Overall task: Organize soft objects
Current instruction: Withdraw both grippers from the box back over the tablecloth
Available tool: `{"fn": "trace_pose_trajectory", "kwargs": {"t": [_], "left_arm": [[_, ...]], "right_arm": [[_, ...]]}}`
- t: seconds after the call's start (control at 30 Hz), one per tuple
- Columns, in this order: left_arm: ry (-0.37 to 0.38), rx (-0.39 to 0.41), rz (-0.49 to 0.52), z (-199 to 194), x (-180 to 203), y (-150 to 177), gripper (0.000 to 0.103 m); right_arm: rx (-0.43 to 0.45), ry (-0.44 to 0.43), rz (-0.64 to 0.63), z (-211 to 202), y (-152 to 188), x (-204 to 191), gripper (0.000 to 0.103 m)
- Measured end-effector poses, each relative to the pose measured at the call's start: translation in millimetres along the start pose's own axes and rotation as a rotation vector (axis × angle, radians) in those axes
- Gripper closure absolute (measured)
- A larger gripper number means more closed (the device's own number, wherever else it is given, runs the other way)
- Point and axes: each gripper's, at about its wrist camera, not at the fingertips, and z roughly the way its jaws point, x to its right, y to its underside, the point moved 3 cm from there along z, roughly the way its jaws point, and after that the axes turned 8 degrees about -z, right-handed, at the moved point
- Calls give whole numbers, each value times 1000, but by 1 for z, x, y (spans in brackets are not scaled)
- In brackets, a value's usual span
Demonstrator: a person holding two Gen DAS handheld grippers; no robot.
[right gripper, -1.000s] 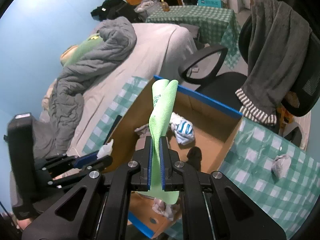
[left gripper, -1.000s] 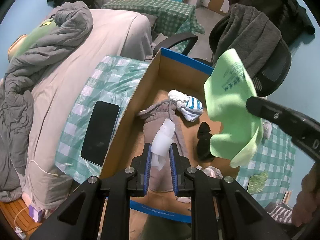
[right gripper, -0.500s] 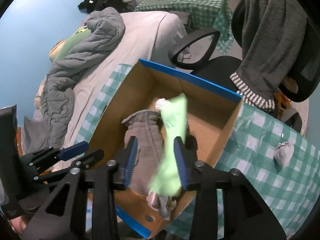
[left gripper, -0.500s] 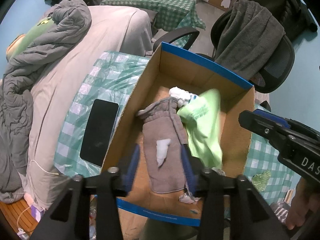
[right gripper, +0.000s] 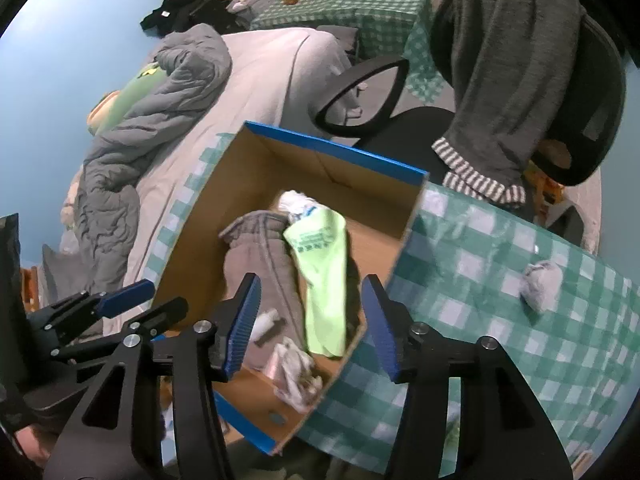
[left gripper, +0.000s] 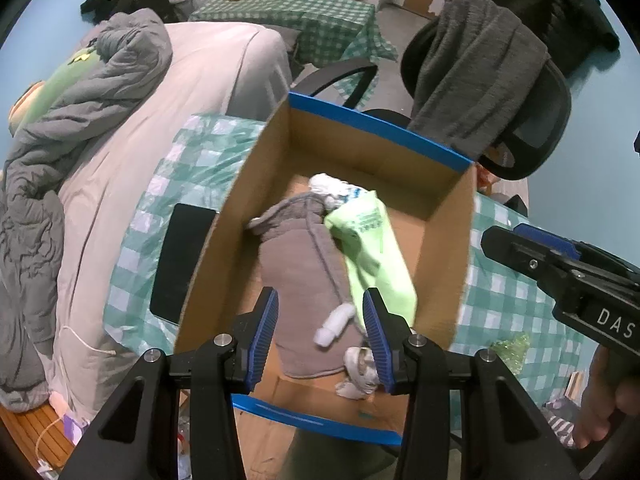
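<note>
— Two grippers over one cardboard box (left gripper: pixel 448 256); how do they stand?

— The left gripper (left gripper: pixel 320 326) hangs above the box's near end with its blue-padded fingers (left gripper: pixel 264 320) spread wide and nothing between them. The right gripper (right gripper: pixel 308 312) is the same: fingers (right gripper: pixel 380 320) parted, empty.

— And the soft things?

— Inside the box. A grey garment (left gripper: pixel 304 276) lies along the floor of it, lengthwise. A light green cloth (left gripper: pixel 376 256) with printed lettering lies beside it on the right, its upper end overlapping the grey one. A white bundle with blue marks (left gripper: pixel 336 192) sits at their far end, close to the box's far wall. On the grey garment there is a small white scrap (left gripper: pixel 334 324), and a crumpled whitish piece (right gripper: pixel 296 372) rests by the near wall.

— Where is the box itself?

— On the table (right gripper: pixel 480 292) with the green checked cover, at its left side. A black phone (left gripper: pixel 182 260) lies on the cover just left of the box. One balled grey-white sock (right gripper: pixel 540 284) is out on the table, well apart to the right of the box.
</note>
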Motion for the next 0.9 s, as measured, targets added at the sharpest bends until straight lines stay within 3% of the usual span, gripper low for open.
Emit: {"fn": "trace_pose_trajectory", "kwargs": {"t": [0.67, 0.8, 0.9], "left_arm": [[20, -20, 112, 5, 94, 27, 58], [10, -17, 129, 8, 112, 30, 47], [4, -14, 151, 12, 125, 31, 47]], "right_arm": [[-7, 104, 141, -43, 53, 99, 42], [-16, 129, 162, -47, 62, 120, 42], [-32, 148, 172, -47, 68, 136, 41]]}}
